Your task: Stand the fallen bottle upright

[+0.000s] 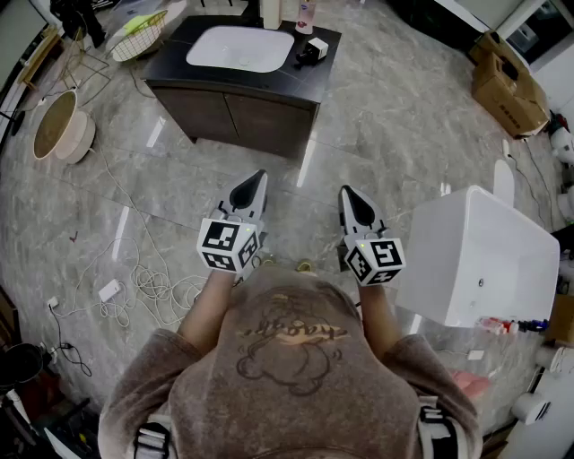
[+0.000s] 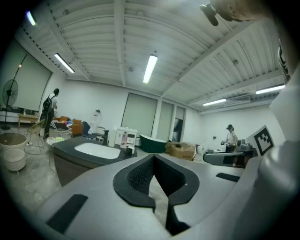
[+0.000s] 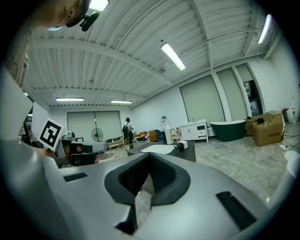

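Head view: the left claw (image 1: 251, 184) and right claw (image 1: 357, 199) hang side by side over the floor (image 1: 404, 116), both closed to a point and empty. Well ahead of them stands the dark counter (image 1: 305, 81). Two bottles (image 1: 271, 13) stand upright at its far edge, and a small white thing (image 1: 314, 48), perhaps the fallen bottle, lies nearer.

Left gripper view: the jaw tips meet with nothing between them.

Right gripper view: the jaws are together and empty.
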The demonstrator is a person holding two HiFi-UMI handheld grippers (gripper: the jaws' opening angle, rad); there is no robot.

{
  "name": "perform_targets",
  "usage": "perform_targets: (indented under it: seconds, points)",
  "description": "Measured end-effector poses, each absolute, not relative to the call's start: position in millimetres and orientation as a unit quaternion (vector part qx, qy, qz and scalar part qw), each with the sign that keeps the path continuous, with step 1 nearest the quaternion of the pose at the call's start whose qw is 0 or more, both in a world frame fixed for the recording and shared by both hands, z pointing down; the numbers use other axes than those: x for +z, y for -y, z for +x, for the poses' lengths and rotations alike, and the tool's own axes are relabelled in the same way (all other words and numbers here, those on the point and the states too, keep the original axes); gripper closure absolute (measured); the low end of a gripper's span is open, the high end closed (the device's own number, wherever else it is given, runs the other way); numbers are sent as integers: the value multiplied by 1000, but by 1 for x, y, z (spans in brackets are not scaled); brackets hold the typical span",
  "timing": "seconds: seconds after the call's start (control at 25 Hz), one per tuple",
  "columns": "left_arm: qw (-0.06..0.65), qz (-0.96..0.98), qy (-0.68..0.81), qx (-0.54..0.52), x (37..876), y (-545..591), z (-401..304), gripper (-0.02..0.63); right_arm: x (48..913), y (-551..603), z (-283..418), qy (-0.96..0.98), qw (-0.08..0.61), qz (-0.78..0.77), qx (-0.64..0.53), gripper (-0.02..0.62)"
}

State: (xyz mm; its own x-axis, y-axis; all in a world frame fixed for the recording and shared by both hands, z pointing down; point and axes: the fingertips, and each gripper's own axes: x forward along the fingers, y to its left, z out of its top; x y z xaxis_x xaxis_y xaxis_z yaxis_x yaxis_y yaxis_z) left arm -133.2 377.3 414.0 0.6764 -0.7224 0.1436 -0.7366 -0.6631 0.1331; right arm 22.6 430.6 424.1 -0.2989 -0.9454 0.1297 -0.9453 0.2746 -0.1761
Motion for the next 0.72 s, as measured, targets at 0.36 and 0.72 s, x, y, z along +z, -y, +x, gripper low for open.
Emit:
perform_targets:
  seconds: [0.36,0.72]
  points:
    - [83,919,383,41,421,-353,-151,588,441,-413,1,-794,-2,-596,-119,601]
    - [77,927,366,42,423,-318,-162,588,447,-381,-20,-792,1,-598,-123,601]
